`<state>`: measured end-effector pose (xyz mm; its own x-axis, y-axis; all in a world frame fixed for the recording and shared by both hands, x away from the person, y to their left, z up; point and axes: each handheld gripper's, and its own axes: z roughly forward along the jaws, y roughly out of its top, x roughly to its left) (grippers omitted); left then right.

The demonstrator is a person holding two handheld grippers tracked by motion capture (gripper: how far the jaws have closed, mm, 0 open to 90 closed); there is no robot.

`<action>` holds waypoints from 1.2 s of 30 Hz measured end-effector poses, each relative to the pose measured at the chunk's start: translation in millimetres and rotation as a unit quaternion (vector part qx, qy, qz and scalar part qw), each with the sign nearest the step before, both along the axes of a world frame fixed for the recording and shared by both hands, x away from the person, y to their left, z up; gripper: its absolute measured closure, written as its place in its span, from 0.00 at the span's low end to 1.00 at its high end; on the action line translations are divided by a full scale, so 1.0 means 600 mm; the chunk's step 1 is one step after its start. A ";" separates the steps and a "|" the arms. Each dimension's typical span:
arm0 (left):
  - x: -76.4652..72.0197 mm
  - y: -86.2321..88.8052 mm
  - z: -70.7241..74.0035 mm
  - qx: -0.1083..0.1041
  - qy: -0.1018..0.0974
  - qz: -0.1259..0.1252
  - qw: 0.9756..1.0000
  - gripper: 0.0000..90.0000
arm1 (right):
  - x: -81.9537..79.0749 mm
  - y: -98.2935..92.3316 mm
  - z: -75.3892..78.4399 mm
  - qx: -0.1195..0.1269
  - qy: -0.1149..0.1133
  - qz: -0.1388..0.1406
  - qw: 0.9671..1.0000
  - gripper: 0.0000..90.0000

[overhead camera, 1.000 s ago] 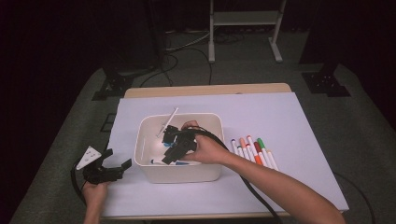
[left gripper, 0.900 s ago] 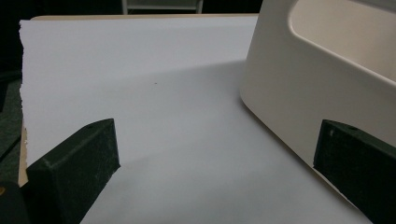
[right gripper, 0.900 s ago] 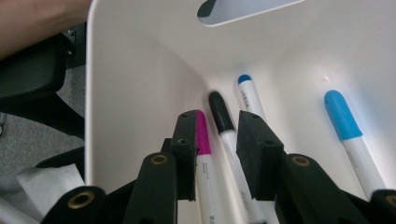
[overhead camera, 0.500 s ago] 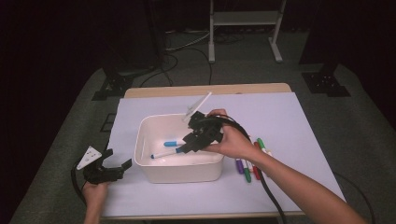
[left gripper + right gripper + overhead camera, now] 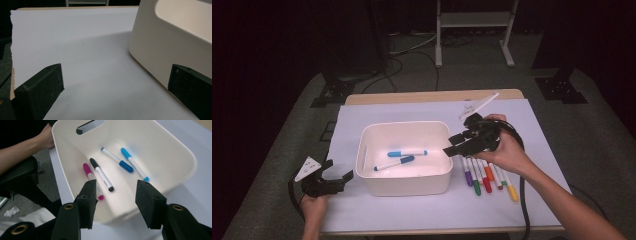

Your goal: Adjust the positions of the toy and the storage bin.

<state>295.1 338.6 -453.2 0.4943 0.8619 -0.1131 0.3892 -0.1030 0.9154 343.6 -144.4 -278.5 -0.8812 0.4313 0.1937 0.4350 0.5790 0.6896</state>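
Now right gripper (image 5: 455, 145) (just been opening) holds nothing.

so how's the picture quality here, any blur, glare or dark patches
High view: the table sheet is lit, the floor and background fall into near black, and the frame is soft. Left gripper view: the bin casts a soft shadow across the sheet, and the near fingers look blurred. Right gripper view: sharp on the markers, with mild glare on the bin's far wall.

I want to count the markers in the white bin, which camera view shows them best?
The right gripper view: it looks into the bin and shows four markers: pink, black and two blue. The high view shows two blue ones; the near wall hides the others. The left gripper view shows the bin's outer wall.
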 end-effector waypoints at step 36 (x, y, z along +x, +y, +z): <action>-0.001 -0.001 0.000 0.004 -0.004 0.001 1.000 0.00 | -0.021 -0.252 -0.212 -0.041 0.050 -0.212 0.975 0.61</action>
